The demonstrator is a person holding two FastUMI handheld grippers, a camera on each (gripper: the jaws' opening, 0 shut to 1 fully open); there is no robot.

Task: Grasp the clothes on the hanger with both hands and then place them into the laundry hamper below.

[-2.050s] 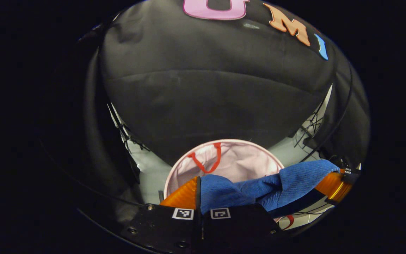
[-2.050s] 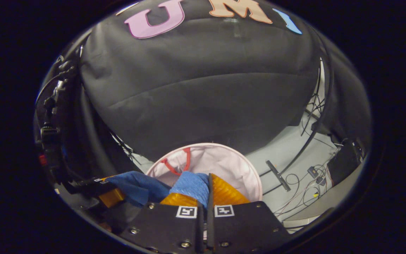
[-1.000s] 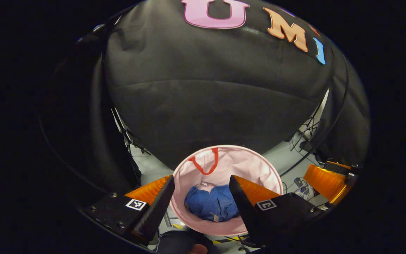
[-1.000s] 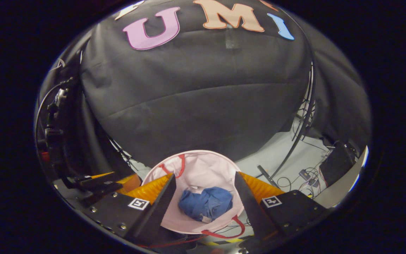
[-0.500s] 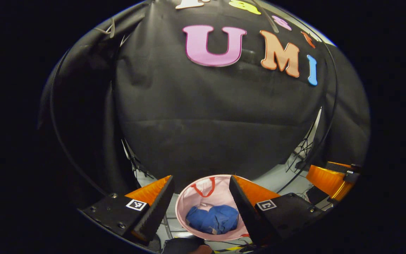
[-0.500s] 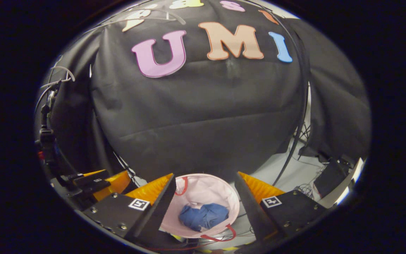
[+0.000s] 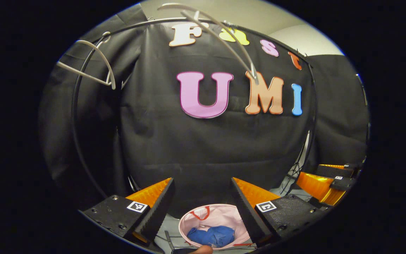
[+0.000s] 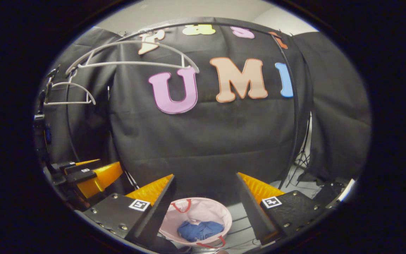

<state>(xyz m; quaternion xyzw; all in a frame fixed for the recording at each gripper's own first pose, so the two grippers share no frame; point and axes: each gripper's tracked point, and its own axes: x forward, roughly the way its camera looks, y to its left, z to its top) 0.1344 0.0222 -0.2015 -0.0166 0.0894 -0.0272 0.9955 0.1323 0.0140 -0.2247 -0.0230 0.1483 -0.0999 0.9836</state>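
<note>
A crumpled blue garment [image 7: 211, 236] [image 8: 200, 230] lies inside the round pink laundry hamper [image 7: 220, 215] [image 8: 203, 208] with red handles, down on the floor. My left gripper [image 7: 203, 208] is open high above the hamper, nothing between its fingers. My right gripper [image 8: 204, 204] is also open and empty, likewise well above the hamper. The right gripper [image 7: 330, 180] appears at the right edge of the left gripper view; the left gripper [image 8: 86, 174] appears at the left of the right gripper view. Bare pale hangers [image 7: 220, 38] [image 8: 132, 63] hang from the black rail overhead.
A second bare hanger [image 7: 90, 70] [image 8: 69, 95] hangs further left on the curved black rail [image 7: 74, 116]. Cables and a black box [image 8: 330, 192] lie on the pale floor to the right of the hamper. The black cloth wall stands straight ahead.
Both grippers let go of the blue garment, which dropped into the hamper. Both have since risen and tilted up, so the hamper shrank and the hangers came into sight.
</note>
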